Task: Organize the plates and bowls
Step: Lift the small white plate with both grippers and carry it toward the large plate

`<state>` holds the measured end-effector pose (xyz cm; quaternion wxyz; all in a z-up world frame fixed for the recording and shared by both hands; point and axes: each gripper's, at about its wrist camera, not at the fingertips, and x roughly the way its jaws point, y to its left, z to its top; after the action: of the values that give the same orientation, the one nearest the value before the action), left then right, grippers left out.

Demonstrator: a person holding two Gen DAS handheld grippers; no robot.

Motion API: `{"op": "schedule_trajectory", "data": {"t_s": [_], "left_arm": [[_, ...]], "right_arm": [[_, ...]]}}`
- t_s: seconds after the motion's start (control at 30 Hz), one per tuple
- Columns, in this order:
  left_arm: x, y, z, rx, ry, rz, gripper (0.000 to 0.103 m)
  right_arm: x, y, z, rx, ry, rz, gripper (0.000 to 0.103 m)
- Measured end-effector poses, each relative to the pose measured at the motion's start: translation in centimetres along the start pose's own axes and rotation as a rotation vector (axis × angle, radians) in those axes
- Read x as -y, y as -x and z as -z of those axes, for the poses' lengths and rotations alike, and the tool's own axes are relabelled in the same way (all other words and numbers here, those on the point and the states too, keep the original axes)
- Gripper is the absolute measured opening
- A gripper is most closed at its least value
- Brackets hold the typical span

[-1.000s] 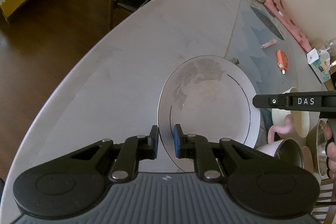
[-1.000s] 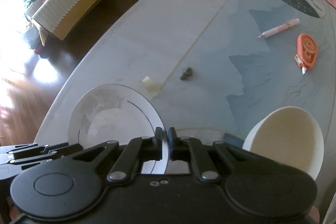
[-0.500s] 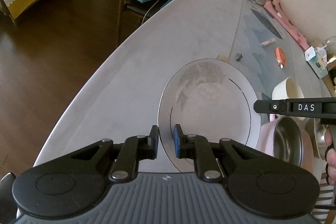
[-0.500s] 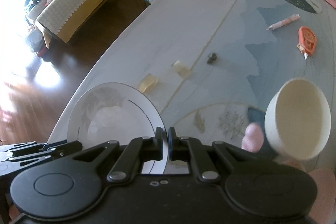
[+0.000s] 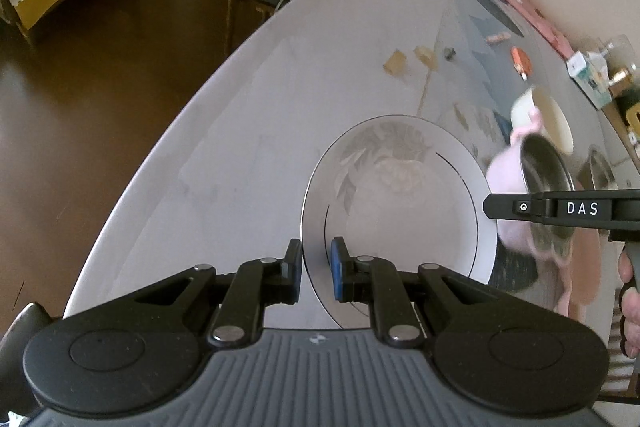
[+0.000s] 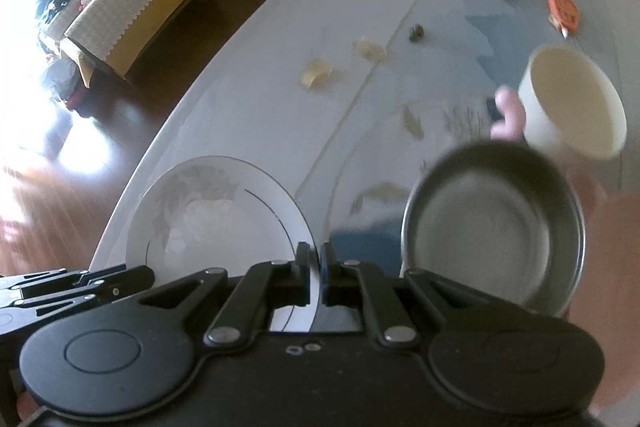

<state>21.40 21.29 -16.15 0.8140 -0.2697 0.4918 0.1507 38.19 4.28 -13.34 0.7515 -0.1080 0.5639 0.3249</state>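
Gripping opposite edges of one flowered plate [image 5: 390, 203], both tools are being used together: the left gripper [image 5: 316, 269] is pinched on the rim nearest it, the right gripper [image 6: 314, 277] is clamped on the far rim, and the plate is being held between them above the table [image 5: 248, 131]. Judging by this, a carry is in hand. A steel bowl [image 6: 494, 227] and a cream bowl [image 6: 574, 103] are being passed just right of the right tool. Next, a level, matched lowering onto a chosen spot is being called for, before either grip is eased.
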Motion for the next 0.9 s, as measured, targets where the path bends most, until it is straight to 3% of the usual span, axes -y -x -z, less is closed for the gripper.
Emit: {"op": "schedule_trajectory", "data": {"t_s": [0.4, 0.9], "left_arm": [[2.1, 1.8, 5.0, -0.047, -0.148, 0.059, 0.013], [11.2, 1.4, 10.1, -0.122, -0.374, 0.155, 0.013]], "right_arm": [[1.1, 3.1, 7.8, 0.034, -0.151, 0.043, 0.006], [7.5, 8.8, 18.2, 0.081, -0.385, 0.123, 0.006]]}}
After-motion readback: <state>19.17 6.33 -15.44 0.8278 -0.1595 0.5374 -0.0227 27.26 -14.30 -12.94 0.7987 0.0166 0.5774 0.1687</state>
